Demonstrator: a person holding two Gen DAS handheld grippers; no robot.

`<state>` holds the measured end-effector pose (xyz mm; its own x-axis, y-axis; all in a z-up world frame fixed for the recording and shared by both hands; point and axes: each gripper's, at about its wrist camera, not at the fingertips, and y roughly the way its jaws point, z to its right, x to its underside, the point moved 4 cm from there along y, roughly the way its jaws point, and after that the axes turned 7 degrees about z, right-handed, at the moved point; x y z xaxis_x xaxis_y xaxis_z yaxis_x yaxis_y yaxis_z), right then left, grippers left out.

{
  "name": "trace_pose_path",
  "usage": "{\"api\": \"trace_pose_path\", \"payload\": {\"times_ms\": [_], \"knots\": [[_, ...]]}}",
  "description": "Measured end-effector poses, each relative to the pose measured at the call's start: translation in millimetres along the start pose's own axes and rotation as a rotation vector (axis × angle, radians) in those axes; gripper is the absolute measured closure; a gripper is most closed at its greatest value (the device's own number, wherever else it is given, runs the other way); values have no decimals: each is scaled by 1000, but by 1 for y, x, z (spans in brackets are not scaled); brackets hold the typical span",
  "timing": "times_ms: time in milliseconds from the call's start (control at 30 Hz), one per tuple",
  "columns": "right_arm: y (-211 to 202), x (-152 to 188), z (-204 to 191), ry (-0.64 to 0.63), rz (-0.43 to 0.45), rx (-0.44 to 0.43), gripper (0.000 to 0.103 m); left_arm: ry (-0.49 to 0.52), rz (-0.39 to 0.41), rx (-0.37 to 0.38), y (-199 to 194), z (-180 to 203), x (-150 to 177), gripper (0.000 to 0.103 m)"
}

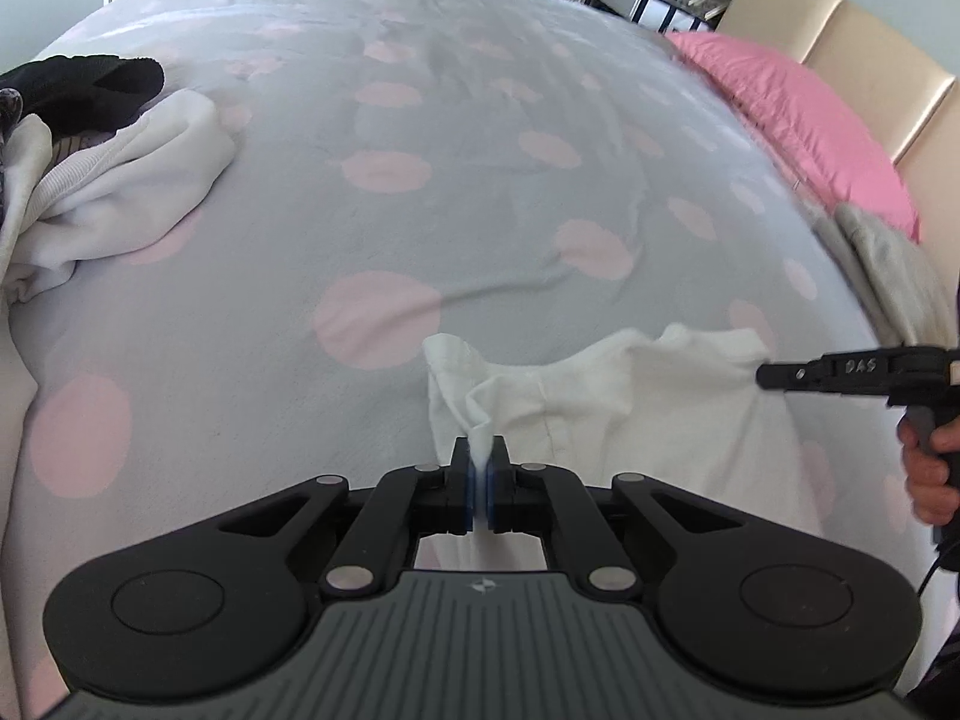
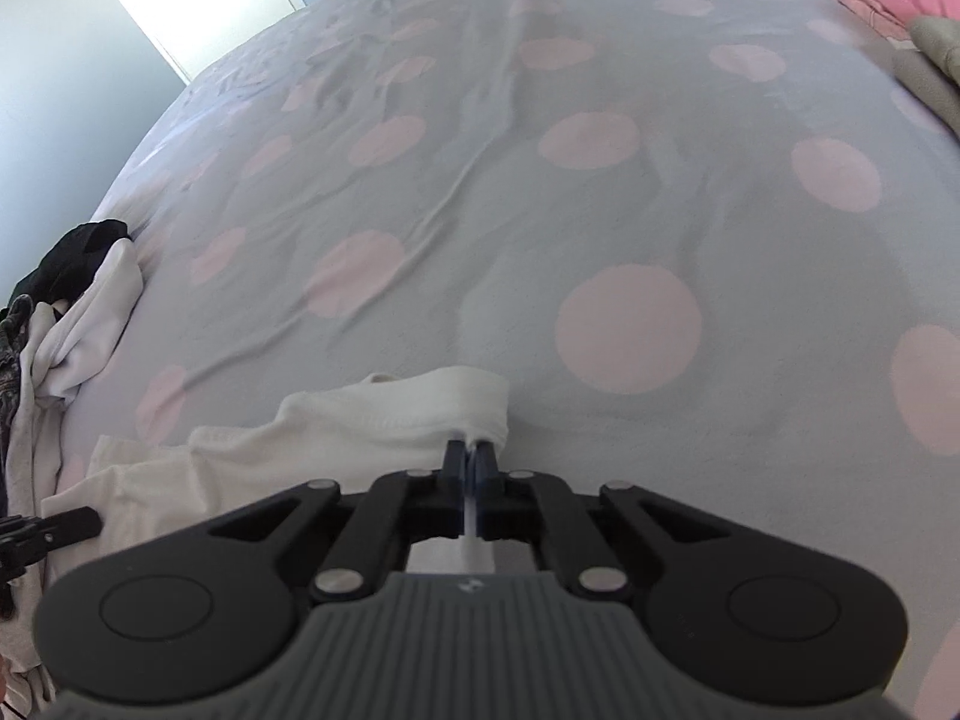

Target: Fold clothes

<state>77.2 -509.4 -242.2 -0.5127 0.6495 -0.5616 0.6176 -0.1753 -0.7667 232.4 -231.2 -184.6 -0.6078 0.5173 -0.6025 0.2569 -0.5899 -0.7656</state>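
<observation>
A white garment (image 1: 630, 402) lies crumpled on the near part of the bed. My left gripper (image 1: 480, 450) is shut on a bunched fold at the garment's left corner, and fabric runs down between its blue pads. In the right wrist view the same white garment (image 2: 360, 426) spreads to the left, and my right gripper (image 2: 470, 450) is shut on its right edge. The right gripper's fingertips (image 1: 771, 375) enter the left wrist view from the right, held by a hand (image 1: 930, 474). The left gripper's tip (image 2: 84, 519) shows at the far left of the right wrist view.
The bed has a grey cover with pink dots (image 1: 420, 180). A pile with a white sweatshirt (image 1: 120, 180) and a black garment (image 1: 90, 84) lies at its left edge. A pink pillow (image 1: 798, 114), grey cloth (image 1: 888, 264) and beige headboard (image 1: 840, 18) are at the right.
</observation>
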Motion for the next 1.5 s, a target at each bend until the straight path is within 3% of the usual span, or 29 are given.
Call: {"api": "trace_pose_path", "payload": {"times_ms": [100, 167, 233, 267, 400, 533, 800, 1033, 1233, 1500], "knots": [[5, 3, 0, -19, -20, 4, 98, -3, -16, -22, 2, -2, 1, 99], [4, 2, 3, -5, -24, 20, 81, 4, -7, -31, -3, -2, -3, 95], [-4, -1, 8, 8, -4, 28, 75, 2, 2, -30, -9, -2, -6, 82], [-8, -2, 9, 13, 9, 31, 75, -5, 8, -27, -14, -2, -8, 76], [-23, -3, 13, 2, 41, 53, 74, -4, 6, 3, -30, 7, -9, 72], [-39, 9, 8, -31, 15, 14, 74, 34, -14, 21, -45, 20, 3, 61], [-84, 60, -10, -164, -97, -71, 69, 66, -95, 44, -60, 29, 54, 57], [-109, 117, -9, -215, -161, -74, 62, 91, -130, 66, -69, 37, 90, 52], [-115, 152, -4, -232, -192, -110, 62, 104, -153, -11, -50, 30, 118, 53], [-107, 165, 0, -190, -183, -91, 61, 34, -142, -30, -55, 21, 124, 51]]}}
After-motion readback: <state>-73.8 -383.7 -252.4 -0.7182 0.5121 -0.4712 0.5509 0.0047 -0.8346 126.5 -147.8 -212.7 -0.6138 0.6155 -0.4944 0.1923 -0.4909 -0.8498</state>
